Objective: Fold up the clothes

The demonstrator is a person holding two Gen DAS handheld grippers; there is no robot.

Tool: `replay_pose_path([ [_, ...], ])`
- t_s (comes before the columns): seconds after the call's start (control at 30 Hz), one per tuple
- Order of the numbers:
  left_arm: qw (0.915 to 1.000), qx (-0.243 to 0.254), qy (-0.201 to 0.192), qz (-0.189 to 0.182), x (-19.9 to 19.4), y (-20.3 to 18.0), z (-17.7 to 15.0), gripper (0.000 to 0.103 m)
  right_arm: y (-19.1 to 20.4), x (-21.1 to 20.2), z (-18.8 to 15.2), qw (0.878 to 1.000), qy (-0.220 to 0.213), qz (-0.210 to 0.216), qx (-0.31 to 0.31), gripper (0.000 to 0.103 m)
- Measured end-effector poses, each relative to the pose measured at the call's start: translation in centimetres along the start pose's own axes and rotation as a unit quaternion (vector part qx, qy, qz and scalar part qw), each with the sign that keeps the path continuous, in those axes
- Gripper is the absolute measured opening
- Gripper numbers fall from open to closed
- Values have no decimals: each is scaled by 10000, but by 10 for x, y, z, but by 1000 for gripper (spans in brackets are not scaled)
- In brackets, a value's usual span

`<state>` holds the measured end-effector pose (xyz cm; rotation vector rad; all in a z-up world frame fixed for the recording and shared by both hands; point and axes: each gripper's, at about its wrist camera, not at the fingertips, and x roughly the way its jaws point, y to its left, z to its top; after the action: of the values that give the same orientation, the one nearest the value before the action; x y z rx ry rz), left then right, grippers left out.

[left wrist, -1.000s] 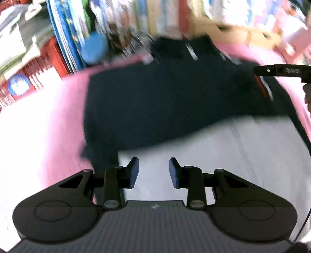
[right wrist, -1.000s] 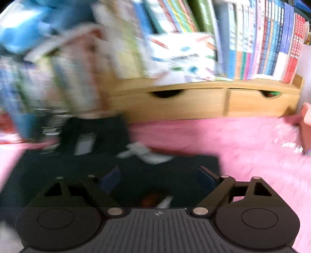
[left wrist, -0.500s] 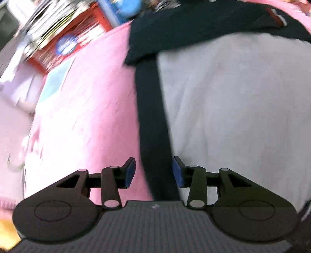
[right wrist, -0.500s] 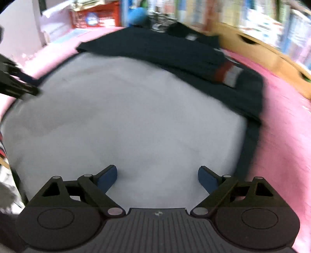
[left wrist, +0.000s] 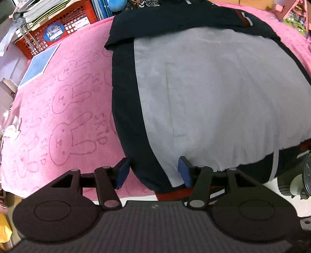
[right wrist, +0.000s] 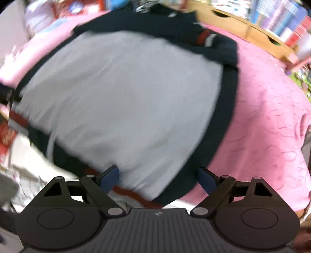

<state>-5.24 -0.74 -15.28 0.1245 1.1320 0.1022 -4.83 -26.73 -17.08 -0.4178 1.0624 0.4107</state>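
A dark navy garment [left wrist: 126, 109] with a pale grey lining [left wrist: 223, 93] turned upward lies spread across a table covered by a pink blanket [left wrist: 64, 101] printed with rabbits and the word SKIP. In the left wrist view the garment fills the frame from 12 o'clock down past centre, its navy border running from 11 o'clock toward 6 o'clock, with a red-and-white striped trim [left wrist: 245, 18] at 1 o'clock. The left gripper [left wrist: 153, 174] hovers over the garment's near hem; its jaws have just been opening and now stand partly apart, the navy edge and a strip of grey lining showing between the blue-padded fingers [left wrist: 122, 173], which press on nothing. A red crate [left wrist: 58, 27] stacked with papers sits at 10 o'clock, a blue ball [left wrist: 116, 3] at 12 o'clock.

The right wrist view is blurred. The right gripper [right wrist: 158, 180] is spread wide over the near right corner of the same garment [right wrist: 223, 126], the grey lining [right wrist: 120, 93] and navy border lying between its fingers [right wrist: 109, 178] without being clamped. A wooden shelf [right wrist: 243, 25] of books stands at 1 o'clock, the pink blanket [right wrist: 272, 126] at 3 o'clock.
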Motion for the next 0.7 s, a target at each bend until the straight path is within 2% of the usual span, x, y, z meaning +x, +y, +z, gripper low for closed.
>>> replay_pose_path([
  [0.1,10000,1,-22,-59,-3,5,-7,63,32,0,-5,9980,20,-418,-476,96],
  [0.2,9998,-127,35,-144,-1,14,-12,72,37,3,-4,9979,-1,-625,-169,100],
  [0.27,9996,-154,114,-229,-1,17,-14,72,29,9,-2,9966,117,-762,296,101],
  [0.33,9997,37,95,-203,-6,14,-17,68,24,10,-1,9945,200,-829,610,100],
  [0.4,9990,379,-68,-249,-14,7,-21,68,29,-1,1,9941,46,-923,567,100],
  [0.57,9939,1031,-55,-384,-11,-15,-36,68,72,-17,-3,9942,-430,-867,-461,102],
  [0.63,9926,1147,-27,-389,-8,-22,-40,68,98,-14,-10,9879,-521,-982,-1078,102],
  [0.7,9920,1179,-28,-443,-7,-26,-40,68,130,-10,-16,9740,-731,-1147,-1813,103],
])
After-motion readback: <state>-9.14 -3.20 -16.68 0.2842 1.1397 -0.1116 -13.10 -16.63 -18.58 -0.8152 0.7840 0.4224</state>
